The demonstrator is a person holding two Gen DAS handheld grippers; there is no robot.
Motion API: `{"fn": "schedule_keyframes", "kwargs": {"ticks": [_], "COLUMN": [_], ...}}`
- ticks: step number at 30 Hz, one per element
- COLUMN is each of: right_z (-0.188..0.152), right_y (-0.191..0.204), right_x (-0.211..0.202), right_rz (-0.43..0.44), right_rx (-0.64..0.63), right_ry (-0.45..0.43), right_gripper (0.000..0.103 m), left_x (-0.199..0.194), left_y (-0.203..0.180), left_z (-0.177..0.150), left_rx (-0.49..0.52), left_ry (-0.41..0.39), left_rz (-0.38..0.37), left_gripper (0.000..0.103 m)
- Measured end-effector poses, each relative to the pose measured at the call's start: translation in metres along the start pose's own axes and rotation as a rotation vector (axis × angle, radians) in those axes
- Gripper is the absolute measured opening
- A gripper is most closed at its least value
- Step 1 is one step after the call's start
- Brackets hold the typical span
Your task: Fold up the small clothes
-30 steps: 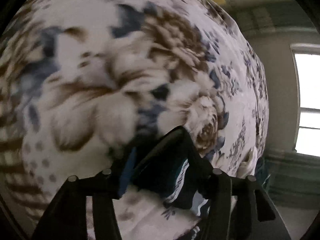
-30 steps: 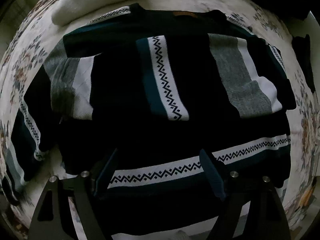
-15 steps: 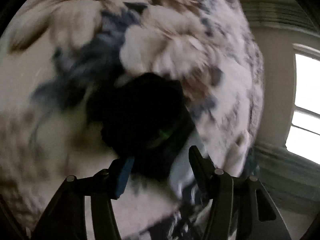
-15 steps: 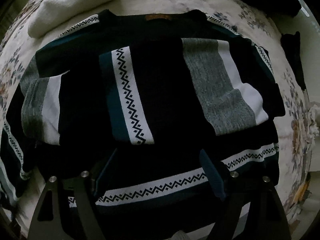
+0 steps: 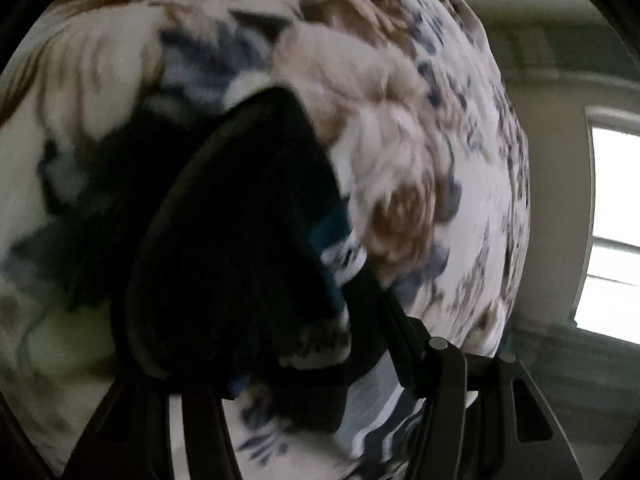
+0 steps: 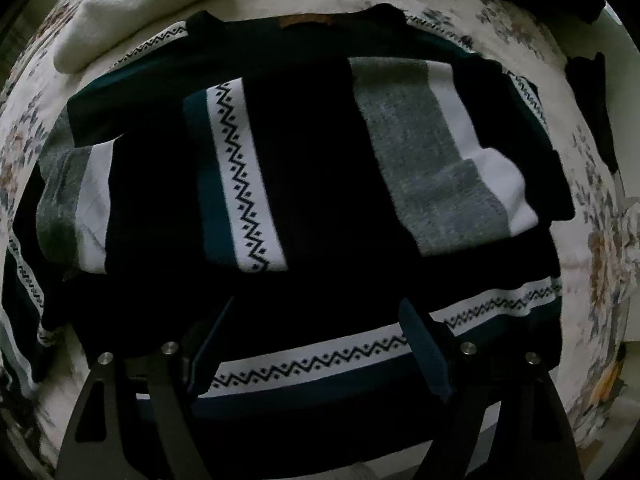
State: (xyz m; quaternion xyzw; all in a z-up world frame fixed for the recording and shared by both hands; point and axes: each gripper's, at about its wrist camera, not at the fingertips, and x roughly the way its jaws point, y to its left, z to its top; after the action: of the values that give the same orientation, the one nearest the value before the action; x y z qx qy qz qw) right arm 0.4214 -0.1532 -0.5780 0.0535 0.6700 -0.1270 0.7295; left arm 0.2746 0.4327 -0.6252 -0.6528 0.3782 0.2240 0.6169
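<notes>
A dark striped sweater (image 6: 320,208) with white zigzag bands, teal and grey panels lies on the floral bedspread (image 6: 600,248), both sleeves folded in over its body. My right gripper (image 6: 316,344) hovers open and empty over its lower hem band. In the left wrist view a dark bunched part of the sweater (image 5: 240,248) with a teal and white edge fills the space between the fingers of my left gripper (image 5: 280,344). The view is blurred and the fabric hides the left finger, so its hold is unclear.
A white folded cloth (image 6: 136,12) lies at the far left of the bed. A dark item (image 6: 592,104) sits at the right edge. A wall and a bright window (image 5: 616,232) show to the right in the left wrist view.
The dark fabric in front of my left gripper has grown larger and now covers the left finger. My right gripper has shifted slightly; the sweater sits a little further left in its view.
</notes>
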Motion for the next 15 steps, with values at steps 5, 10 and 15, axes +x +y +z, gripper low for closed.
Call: {"fn": "schedule_keyframes", "kwargs": {"ticks": [5,10,15], "right_z": [0.010,0.015,0.020], "right_y": [-0.012,-0.007,-0.002], "right_x": [0.001,-0.002,-0.003], "right_rz": [-0.008,-0.001,-0.045], "right_rx": [0.022,0.019,-0.018], "right_ry": [-0.021,-0.039,-0.044], "right_gripper": [0.084,0.084,0.084], "left_x": [-0.012,-0.022,-0.028], "left_y": [-0.022,-0.056,-0.108], "left_z": [-0.003,-0.010,-0.039], "left_rx": [0.114,0.313,0.573], "left_ry": [-0.089,-0.199,-0.269], "left_rz": [0.098,0.238,0.318], "left_gripper": [0.051,0.010,0.007]}}
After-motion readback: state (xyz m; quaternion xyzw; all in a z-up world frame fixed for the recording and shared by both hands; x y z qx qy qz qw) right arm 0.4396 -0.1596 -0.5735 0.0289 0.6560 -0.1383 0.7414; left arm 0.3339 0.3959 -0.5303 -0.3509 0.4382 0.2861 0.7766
